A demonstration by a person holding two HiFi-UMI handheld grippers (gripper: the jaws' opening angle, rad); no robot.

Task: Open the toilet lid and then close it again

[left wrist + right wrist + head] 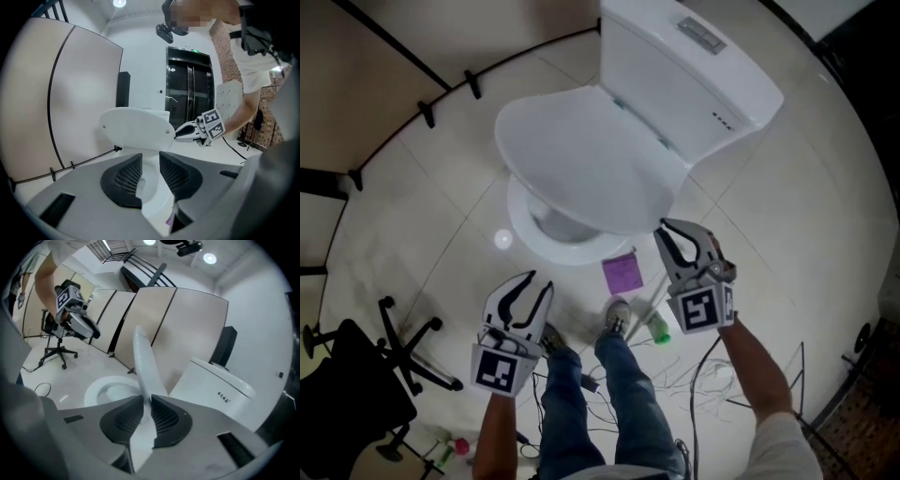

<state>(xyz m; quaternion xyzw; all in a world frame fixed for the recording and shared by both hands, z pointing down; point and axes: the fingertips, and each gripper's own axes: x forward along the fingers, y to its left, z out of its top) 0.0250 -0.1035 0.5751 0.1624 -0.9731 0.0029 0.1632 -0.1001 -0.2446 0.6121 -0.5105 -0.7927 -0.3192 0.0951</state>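
The white toilet lid (581, 159) stands partly raised over the bowl (539, 232), tilted up toward the tank (694, 66). My right gripper (667, 228) is at the lid's front right edge. In the right gripper view the lid (144, 362) shows edge-on, and the right gripper (146, 405) is shut on its rim, both pads pressing it. My left gripper (534, 281) hangs lower left, short of the bowl and touching nothing. In the left gripper view the left gripper (151, 171) is open with nothing between its jaws; the lid (136, 129) and the right gripper (187, 132) show beyond.
A purple sheet (622, 273) and a green-capped bottle (657, 328) lie on the tiled floor in front of the bowl. Loose cables (703, 384) trail at lower right. A black office chair (356, 375) stands at lower left. A beige partition (384, 56) runs behind.
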